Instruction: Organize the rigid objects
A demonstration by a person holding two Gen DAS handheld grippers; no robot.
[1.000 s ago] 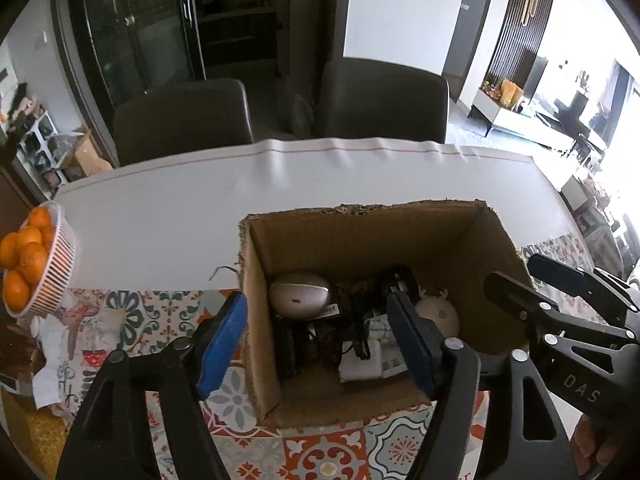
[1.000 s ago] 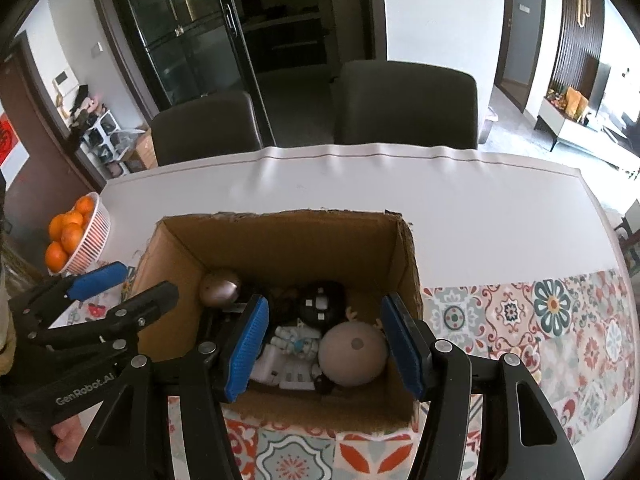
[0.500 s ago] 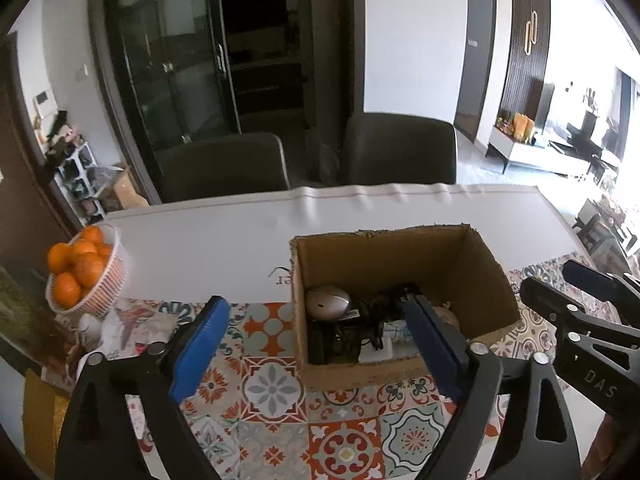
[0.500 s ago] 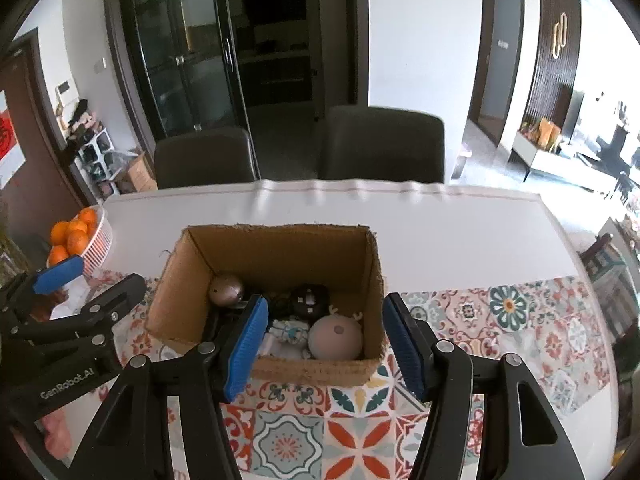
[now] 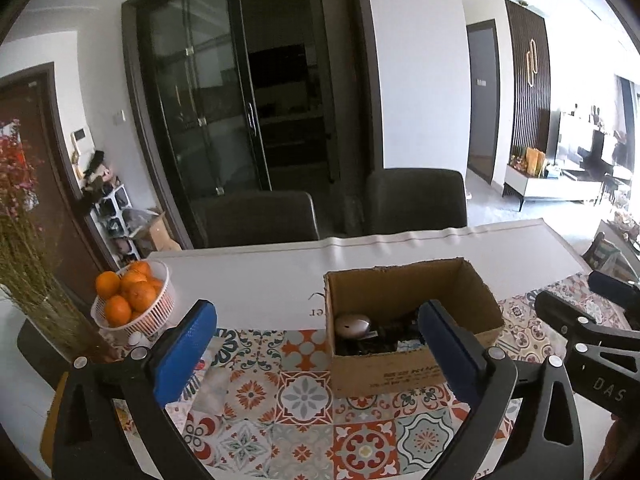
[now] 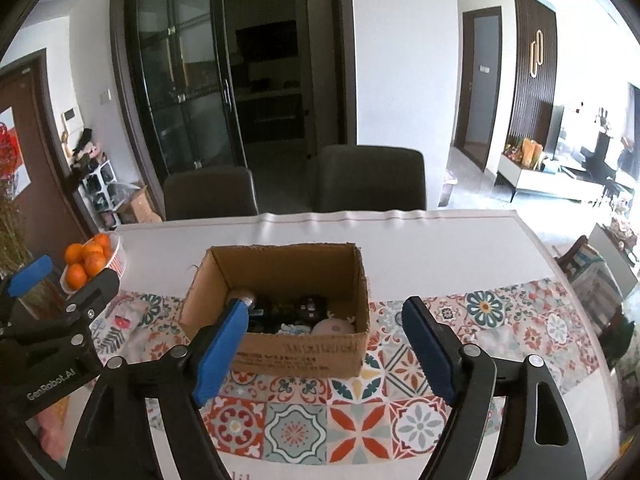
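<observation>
Box [image 6: 304,350] of small hard things, sitting on the tiled cloth of the surface [image 6: 400,236], just ahead of both hand-held grippers and touching neither. Left hand-held gripper [image 5: 316,344] spread wide and holding nothing, box off to its right side. Right hand-held gripper [image 6: 324,344] spread wide too, holding nothing, box ahead and a bit left; bowl of oranges [image 5: 132,304] far left.

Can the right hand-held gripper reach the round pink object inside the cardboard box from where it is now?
Probably yes. The right hand-held gripper is open and empty, and the cardboard box has no lid. The pink object lies just behind the near wall, so it must come from above.
</observation>
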